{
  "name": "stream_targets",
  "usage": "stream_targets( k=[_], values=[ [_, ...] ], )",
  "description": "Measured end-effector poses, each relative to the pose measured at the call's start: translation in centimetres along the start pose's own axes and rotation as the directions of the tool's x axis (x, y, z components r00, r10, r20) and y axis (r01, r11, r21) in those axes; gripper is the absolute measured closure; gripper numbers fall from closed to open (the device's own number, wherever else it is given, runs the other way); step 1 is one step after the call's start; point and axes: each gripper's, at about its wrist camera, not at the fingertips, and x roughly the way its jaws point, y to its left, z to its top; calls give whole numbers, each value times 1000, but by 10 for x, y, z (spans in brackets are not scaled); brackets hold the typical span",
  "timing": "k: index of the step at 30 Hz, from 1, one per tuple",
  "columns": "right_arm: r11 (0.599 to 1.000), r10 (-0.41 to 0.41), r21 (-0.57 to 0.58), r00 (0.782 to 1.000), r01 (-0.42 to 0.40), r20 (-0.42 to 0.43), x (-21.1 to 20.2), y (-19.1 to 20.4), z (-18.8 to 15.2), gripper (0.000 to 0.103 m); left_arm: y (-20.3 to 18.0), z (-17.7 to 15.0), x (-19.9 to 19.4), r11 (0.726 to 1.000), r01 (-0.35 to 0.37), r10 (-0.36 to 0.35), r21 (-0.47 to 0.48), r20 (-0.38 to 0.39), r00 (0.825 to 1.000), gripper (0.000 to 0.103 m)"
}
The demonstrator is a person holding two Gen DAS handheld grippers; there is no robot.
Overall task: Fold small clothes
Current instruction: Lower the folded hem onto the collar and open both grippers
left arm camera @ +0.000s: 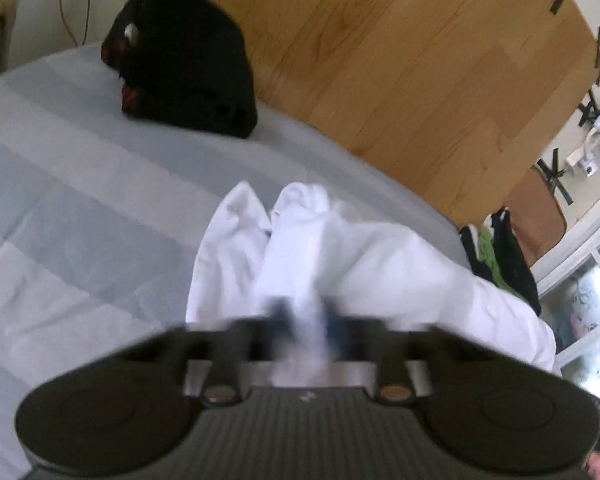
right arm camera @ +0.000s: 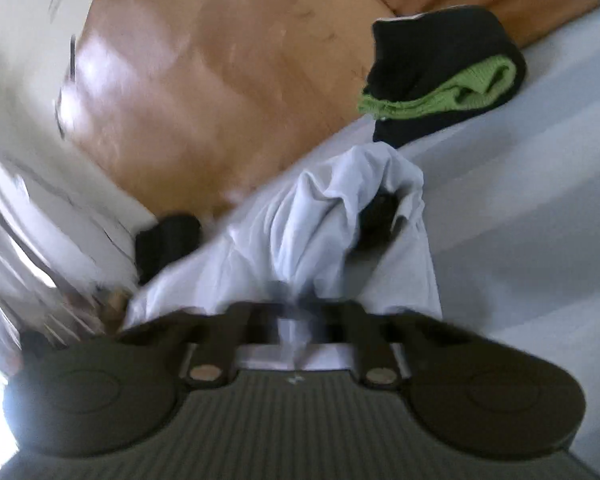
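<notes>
Two hand-held grippers clamp a crumpled white garment point(left arm camera: 340, 256) above a pale striped bedsheet point(left arm camera: 80, 208), which serves as the work surface here. In the left wrist view, the left gripper point(left arm camera: 310, 316) has its jaws drawn close together with a bunched ridge of the white cloth pinched between them; the fabric spreads away from the fingertips in two rounded lobes and trails to the right, toward the sheet's edge. In the right wrist view, the right gripper point(right arm camera: 300, 308) is likewise closed on a gathered fold of the same white garment point(right arm camera: 332, 216), which rises in soft pleats ahead of the jaws and drapes down on both sides. A dark shape shows inside a hollow of the cloth; what it is cannot be told.

Beyond the garment on the sheet, near its far edge, a folded black bundle with red trim point(left arm camera: 184, 60) sits well apart from the white cloth in the left view. In the right view, a stack of folded black and green clothes point(right arm camera: 448, 76) lies at the sheet's edge, just beyond the white garment. A wooden floor point(left arm camera: 400, 60) borders the sheet on the far side in both views. Both pictures are blurred around the fingertips.
</notes>
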Motion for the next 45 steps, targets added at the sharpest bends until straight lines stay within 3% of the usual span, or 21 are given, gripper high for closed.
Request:
stream_targets(
  k=[2,3,5,9,11,13,16,19,20,23,24,25,26,28,30,33,36,38,40,43,45],
  values=[
    [974,-160,-151,984,171,82,-13,4,-1,96,3,-1,-12,1000,-23,22,16,37,999,95],
    [939,-257,-205,960,276,112,-16,2,-2,96,8,-2,-20,999,-45,44,29,47,998,95],
    [931,-321,-155,944,330,79,-17,-18,-1,98,12,-5,-17,996,-80,79,42,19,997,93],
    [960,-257,-95,964,263,70,-26,-22,-2,88,7,-14,-19,990,-113,112,80,15,994,80],
    [964,-239,-81,961,251,141,-42,-21,3,75,8,-9,-41,990,-118,113,75,69,991,62],
    [962,-234,-87,948,257,218,-51,-6,3,71,6,1,-56,993,-105,98,56,128,987,62],
    [969,-166,-137,953,205,253,-44,13,17,68,-4,24,-65,995,-72,60,63,179,982,61],
    [964,-106,-214,967,156,230,-9,35,22,64,-20,45,-39,990,-83,66,116,141,988,41],
    [960,-90,-239,972,143,218,4,41,21,64,-21,51,-24,991,-63,51,118,102,993,39],
    [947,-105,-283,979,151,172,37,48,24,63,-17,65,18,999,-7,9,46,-26,1000,49],
    [944,-127,-285,979,169,159,48,47,24,63,-17,67,29,999,9,-7,41,-51,999,60],
    [941,-145,-285,979,182,146,55,44,23,65,-18,68,38,999,-16,19,44,-67,998,87],
    [939,-165,-283,977,197,132,61,39,20,67,-18,68,45,998,-42,46,51,-78,996,88],
    [934,-212,-270,971,233,108,69,26,19,96,-15,70,43,998,-37,38,56,-20,999,91],
    [935,-211,-261,968,241,135,69,13,14,101,-8,71,42,998,-40,39,47,32,999,95],
    [981,-151,-100,981,164,125,62,-8,17,103,1,68,65,996,-82,81,37,19,997,95],
    [978,-159,-118,978,175,132,62,-4,14,103,-6,67,73,990,-124,121,63,50,991,91],
    [972,-171,-138,976,189,136,61,1,13,102,-13,66,68,981,-177,173,72,60,983,77],
    [968,-183,-145,974,203,136,60,4,13,100,-16,63,51,980,-182,175,82,86,981,74],
    [966,-186,-149,967,213,176,47,21,10,82,-16,54,2,976,-201,181,80,209,961,74],
    [965,-148,-184,967,188,208,43,38,6,76,-24,45,-23,982,-169,140,86,275,951,74]
  ],
)
